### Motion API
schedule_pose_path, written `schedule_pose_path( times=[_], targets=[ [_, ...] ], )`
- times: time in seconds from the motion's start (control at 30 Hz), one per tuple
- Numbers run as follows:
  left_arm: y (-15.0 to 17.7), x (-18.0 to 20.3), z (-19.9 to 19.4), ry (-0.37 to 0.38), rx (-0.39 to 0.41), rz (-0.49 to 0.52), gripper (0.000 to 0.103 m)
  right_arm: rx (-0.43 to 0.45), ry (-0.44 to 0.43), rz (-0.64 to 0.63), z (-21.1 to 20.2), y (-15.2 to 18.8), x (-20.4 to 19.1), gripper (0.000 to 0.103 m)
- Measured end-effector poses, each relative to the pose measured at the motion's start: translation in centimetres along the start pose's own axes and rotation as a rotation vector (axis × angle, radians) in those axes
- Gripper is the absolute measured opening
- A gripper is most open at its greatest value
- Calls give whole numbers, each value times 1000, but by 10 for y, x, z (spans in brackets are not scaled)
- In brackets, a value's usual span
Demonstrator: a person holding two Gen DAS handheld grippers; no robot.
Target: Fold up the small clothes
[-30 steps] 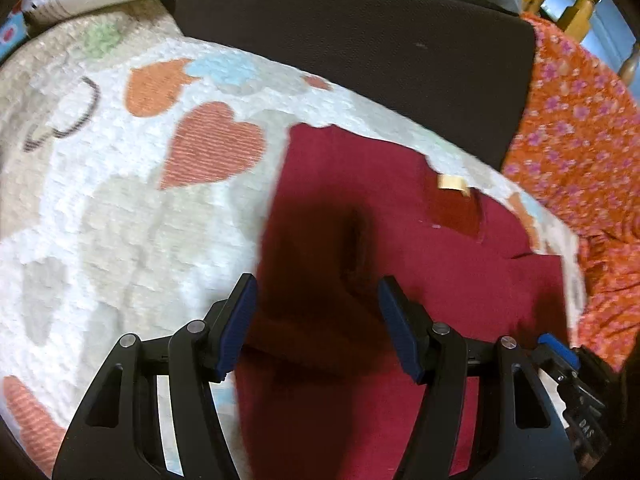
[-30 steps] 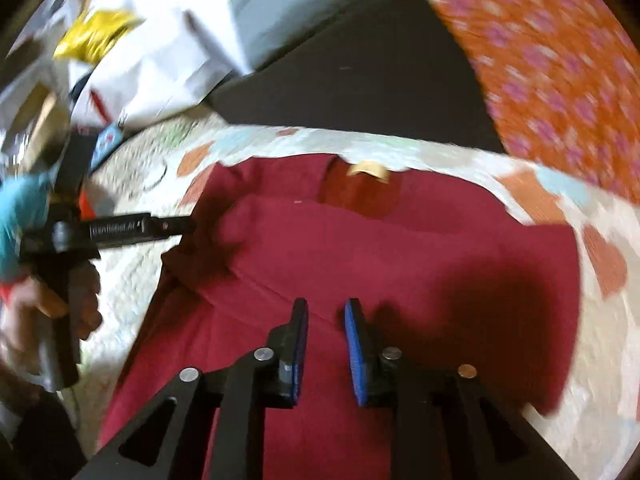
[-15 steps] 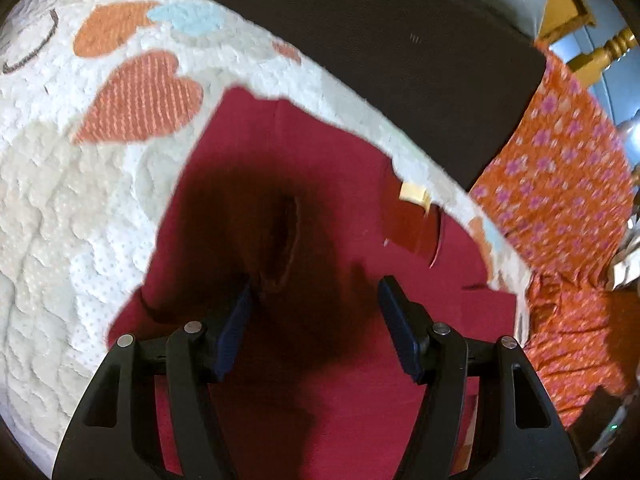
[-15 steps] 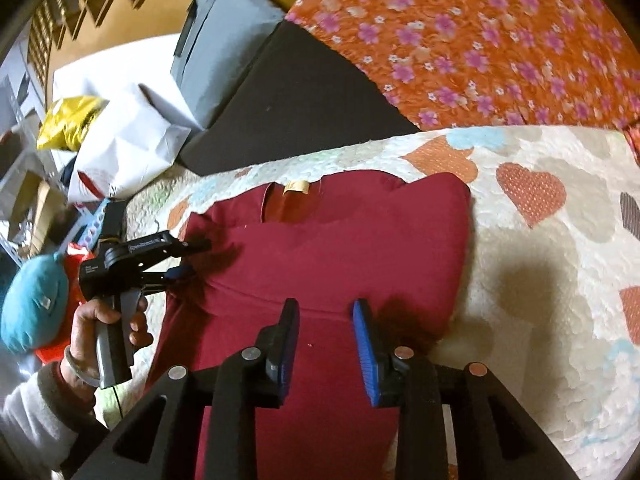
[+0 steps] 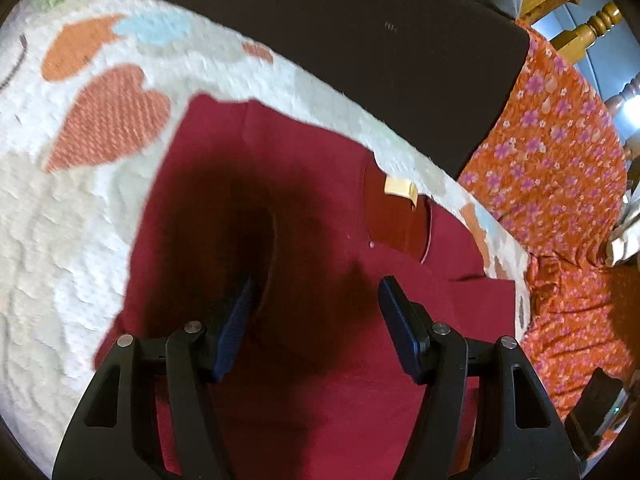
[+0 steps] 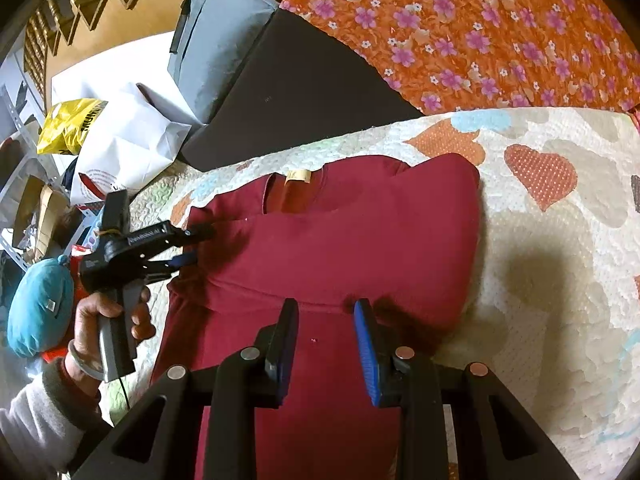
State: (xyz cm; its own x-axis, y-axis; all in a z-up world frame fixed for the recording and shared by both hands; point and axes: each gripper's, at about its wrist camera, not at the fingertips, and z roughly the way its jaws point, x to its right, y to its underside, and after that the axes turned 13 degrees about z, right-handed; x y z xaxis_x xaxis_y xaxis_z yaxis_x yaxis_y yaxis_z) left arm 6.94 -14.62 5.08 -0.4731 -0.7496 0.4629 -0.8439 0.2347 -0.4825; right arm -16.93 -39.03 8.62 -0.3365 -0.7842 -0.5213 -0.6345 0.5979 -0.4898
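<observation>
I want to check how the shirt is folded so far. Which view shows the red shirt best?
The right wrist view: the red shirt shows from collar downward, both sleeves folded in, on the quilt. The left wrist view sits close above it, shadowed and blurred, showing only the collar area and label.

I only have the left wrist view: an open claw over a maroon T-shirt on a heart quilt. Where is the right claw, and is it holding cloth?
Observer: The right claw is open above the maroon T-shirt, at a fold line across it, holding nothing.
Operator: Is the shirt's far side folded?
Observer: It looks so: that side lies doubled over the body, ending in a rounded edge.
Operator: Where do my claw's tips sit?
Observer: The left claw reaches the shirt's left edge, just below the collar.
Operator: Anything beyond the bed?
Observer: A white paper bag and a yellow plastic bag.
</observation>
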Motion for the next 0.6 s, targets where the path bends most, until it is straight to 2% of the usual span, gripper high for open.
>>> schedule_pose_path(
  times=[0.07,0.17,0.33,0.47,0.6],
  targets=[
    [0,-2,3,11,-13,-14,29,6,3,-1,-1,0,0,27],
    [-1,2,-1,20,-5,18,14,15,12,1,-2,-1,2,27],
    [-6,14,-35,4,67,68,14,42,19,15,-6,-2,3,27],
    [-11,-2,-66,-45,134,55,13,86,50,-4,-10,-15,-5,27],
    [-4,-22,-66,-85,107,28,13,93,65,-22,5,-33,-15,28]
  ],
)
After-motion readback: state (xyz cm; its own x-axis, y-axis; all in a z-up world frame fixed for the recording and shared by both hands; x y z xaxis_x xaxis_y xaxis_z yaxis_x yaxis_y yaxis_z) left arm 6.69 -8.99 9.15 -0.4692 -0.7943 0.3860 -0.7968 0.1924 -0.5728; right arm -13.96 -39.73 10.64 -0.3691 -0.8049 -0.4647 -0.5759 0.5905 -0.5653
